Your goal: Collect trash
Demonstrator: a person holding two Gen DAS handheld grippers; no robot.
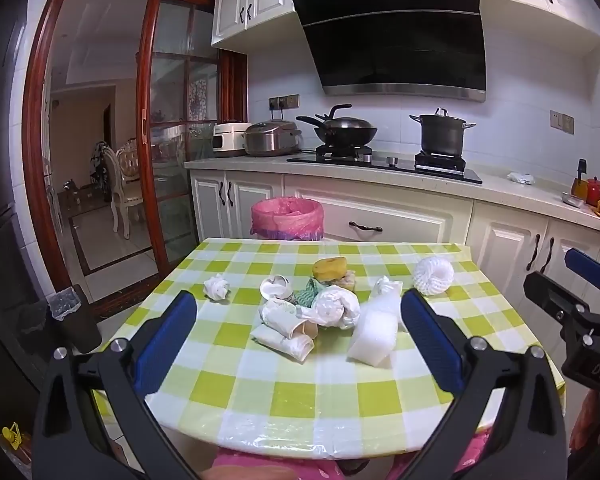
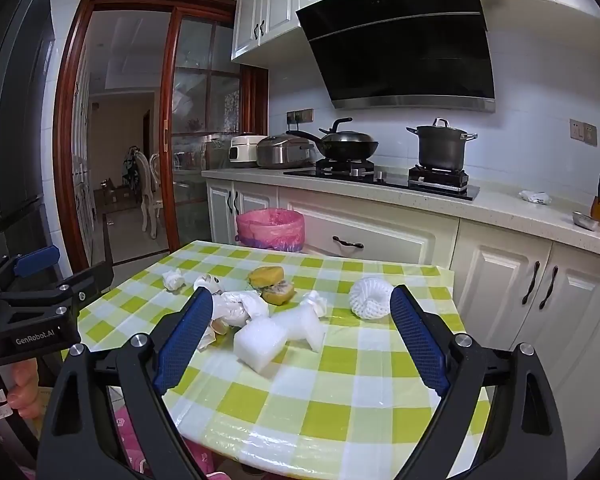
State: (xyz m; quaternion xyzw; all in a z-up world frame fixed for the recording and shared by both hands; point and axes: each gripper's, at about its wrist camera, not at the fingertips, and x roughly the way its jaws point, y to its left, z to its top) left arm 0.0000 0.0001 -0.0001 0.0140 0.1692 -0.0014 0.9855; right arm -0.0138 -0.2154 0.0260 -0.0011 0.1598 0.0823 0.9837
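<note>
Left tool: the left tool [image 1: 298, 332] hangs over the near edge of the tabletop [image 1: 320, 396], its fingers wide apart and holding nothing.
Right tool: the right tool [image 2: 302, 338] is likewise spread apart and empty, just right of the other.
Trash: it lies mid-tabletop: a crumpled tissue [image 1: 217, 287] on the far left, a heap of white wrappers [image 1: 312, 316] in the middle, a foam block [image 1: 374, 332] just right of it, a foam fruit net [image 1: 433, 275] on the far right, and a yellow fruit peel [image 1: 331, 267] behind the heap.
Bin: the pink-lined bin [image 1: 287, 219] stands on the floor beyond the far edge.
Step in hand: I judge nothing is collected yet, so a first pick is due.
Doing it well: take the loose outliers first, one per tool; close low on the foam block and gently, since it will squash; carry each piece fully over the bin's rim before letting go.
Left view only: it shows the wrapper heap whole.
Right view only: the peel [image 2: 271, 282] shows as two halves, and the foam block's near face [image 2: 260, 344] is clearer.
</note>
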